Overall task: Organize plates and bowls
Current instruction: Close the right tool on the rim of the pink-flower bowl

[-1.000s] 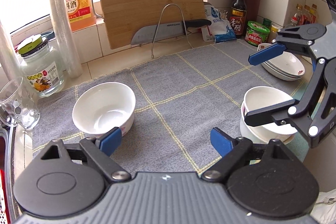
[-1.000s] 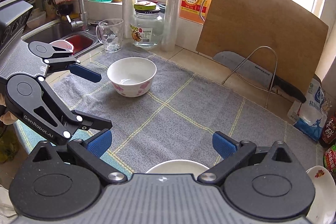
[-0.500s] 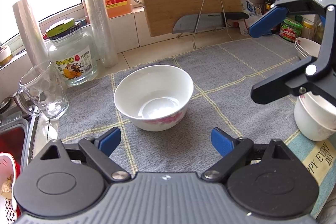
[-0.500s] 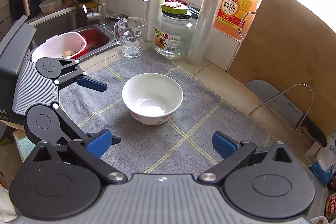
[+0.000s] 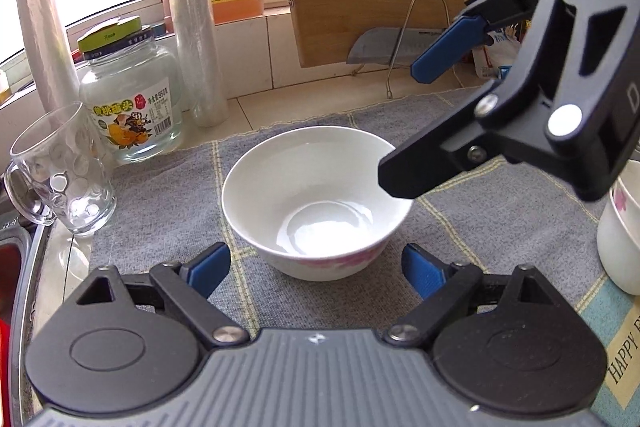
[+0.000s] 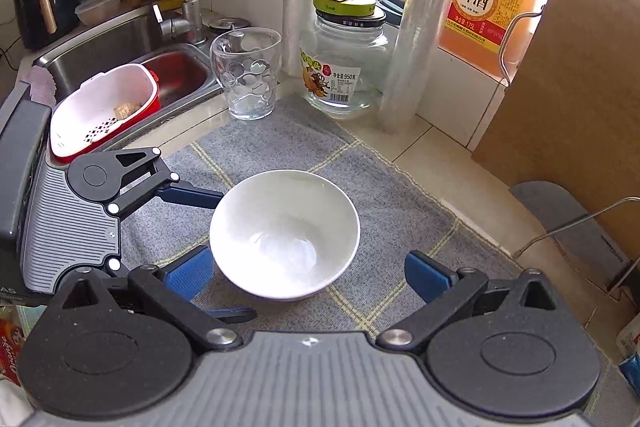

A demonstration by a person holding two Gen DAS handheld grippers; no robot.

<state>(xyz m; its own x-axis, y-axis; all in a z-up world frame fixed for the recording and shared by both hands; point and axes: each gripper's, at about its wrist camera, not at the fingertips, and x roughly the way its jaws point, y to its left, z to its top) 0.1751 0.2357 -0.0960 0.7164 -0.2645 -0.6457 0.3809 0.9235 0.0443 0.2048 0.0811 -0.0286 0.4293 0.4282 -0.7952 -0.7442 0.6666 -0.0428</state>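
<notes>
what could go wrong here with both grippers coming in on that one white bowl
1. Both open grippers crowd the same bowl: the right gripper has a finger over its rim, so it may knock against the left gripper.
2. A push on the rim could tip the bowl or slide it on the grey cloth.
3. The glass mug and the jar stand just behind and could be struck by a shoved bowl.

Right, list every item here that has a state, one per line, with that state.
Bowl: upright, empty, on the mat.
Glass mug: upright, empty.
Jar: lid on.
Left gripper: open, holding nothing.
Right gripper: open, holding nothing.
Stacked bowls: nested, upright.
</notes>
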